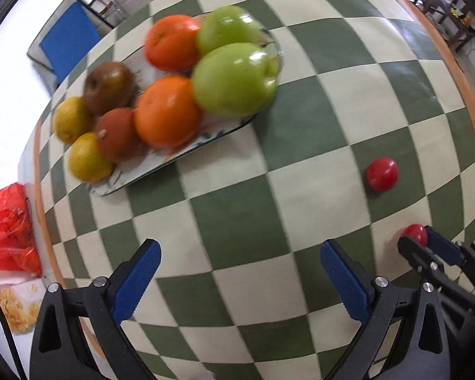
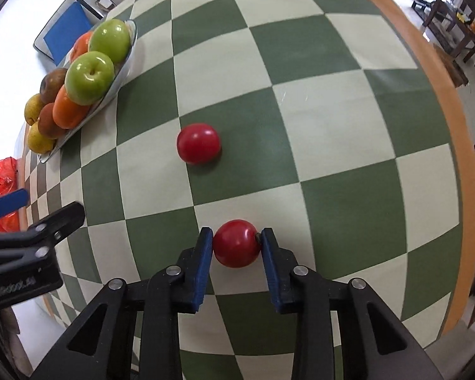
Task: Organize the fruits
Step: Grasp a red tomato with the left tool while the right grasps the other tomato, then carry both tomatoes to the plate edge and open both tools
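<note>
The right gripper (image 2: 236, 243) had its jaws closed on a red fruit (image 2: 236, 243); the left gripper (image 1: 239, 280) gaped empty; the fruit plate (image 2: 123, 71) lay toward the surface's far-left corner, nearer the left gripper

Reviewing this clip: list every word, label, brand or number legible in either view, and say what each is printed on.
"GenRobot.AI", as best it reads, slightly blurred: pale lettering on the black body of the left gripper, seen in the right wrist view.
Dark printed marks on the red plastic bag: too blurred to read.
Nothing legible on the fruit, the plate or the checkered tablecloth.
</note>
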